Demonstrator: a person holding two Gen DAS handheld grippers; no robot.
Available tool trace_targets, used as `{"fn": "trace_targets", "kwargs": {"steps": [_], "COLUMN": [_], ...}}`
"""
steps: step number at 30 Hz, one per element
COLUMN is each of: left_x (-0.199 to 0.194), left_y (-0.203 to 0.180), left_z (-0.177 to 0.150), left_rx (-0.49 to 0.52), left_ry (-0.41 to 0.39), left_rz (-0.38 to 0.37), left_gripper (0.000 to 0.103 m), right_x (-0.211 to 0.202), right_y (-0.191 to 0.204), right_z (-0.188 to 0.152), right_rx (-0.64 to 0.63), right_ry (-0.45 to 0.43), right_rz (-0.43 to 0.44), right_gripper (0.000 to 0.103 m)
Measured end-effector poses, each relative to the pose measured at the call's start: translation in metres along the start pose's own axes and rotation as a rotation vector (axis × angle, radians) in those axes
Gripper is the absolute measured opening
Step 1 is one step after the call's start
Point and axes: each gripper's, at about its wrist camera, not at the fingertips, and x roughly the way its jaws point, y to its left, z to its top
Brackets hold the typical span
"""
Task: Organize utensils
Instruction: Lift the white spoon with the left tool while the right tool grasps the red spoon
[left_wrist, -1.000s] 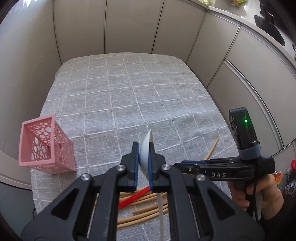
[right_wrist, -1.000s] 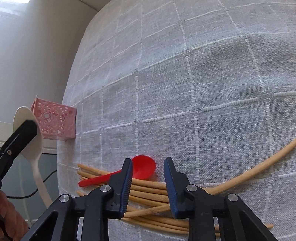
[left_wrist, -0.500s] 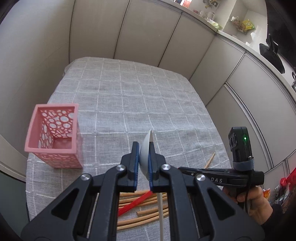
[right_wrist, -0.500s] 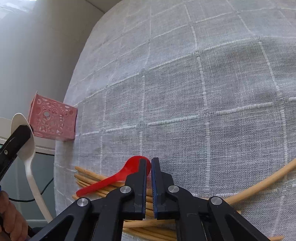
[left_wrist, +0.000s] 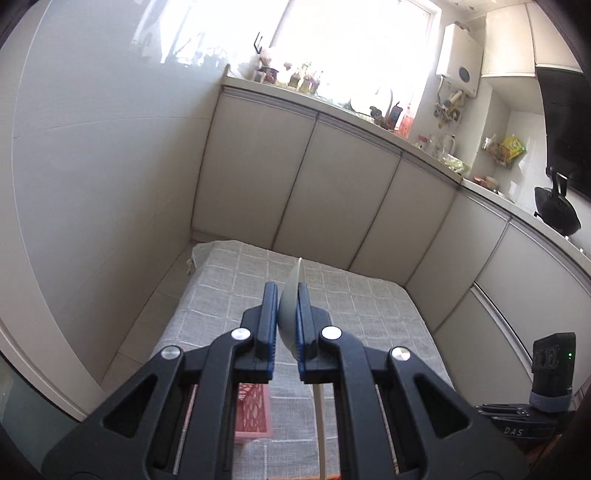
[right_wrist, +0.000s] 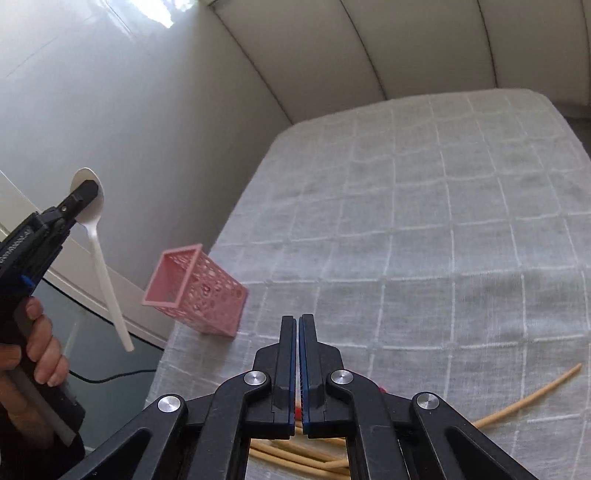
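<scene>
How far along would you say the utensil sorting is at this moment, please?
Nothing is sorted yet: what shows of the pink perforated plastic basket looks empty. In hand: the left hand-held gripper is shut on the bowl of a white plastic spoon, held in the air. The right hand-held gripper is shut; red shows just behind its fingers. Left: the wooden chopsticks on the grey checked tablecloth.

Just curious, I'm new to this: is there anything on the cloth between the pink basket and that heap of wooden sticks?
Nothing: in the right wrist view, only bare grey tablecloth lies between the pink basket and the wooden sticks.
</scene>
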Motion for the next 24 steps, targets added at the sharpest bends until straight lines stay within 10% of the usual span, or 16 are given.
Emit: {"fn": "trace_targets", "kwargs": {"steps": [5, 7, 9, 24], "left_x": [0.002, 0.000, -0.003, 0.009], "left_y": [0.008, 0.004, 0.001, -0.018], "left_z": [-0.014, -0.022, -0.025, -0.046], "left_rx": [-0.037, -0.029, -0.029, -0.002], "left_ry": [0.043, 0.072, 0.096, 0.193], "left_rz": [-0.030, -0.048, -0.065, -0.089], "left_gripper": [0.010, 0.010, 0.010, 0.010], "right_x": [0.016, 0.031, 0.046, 0.101], "right_y": [-0.011, -0.035, -0.060, -0.099], "right_z": [-0.003, -0.016, -0.032, -0.070], "right_rx": [0.032, 0.102, 0.178, 0.294], "right_ry": [0.051, 0.098, 0.126, 0.220], "right_rz": [0.002, -0.007, 0.002, 0.057], "right_gripper": [0.010, 0.045, 0.052, 0.032]}}
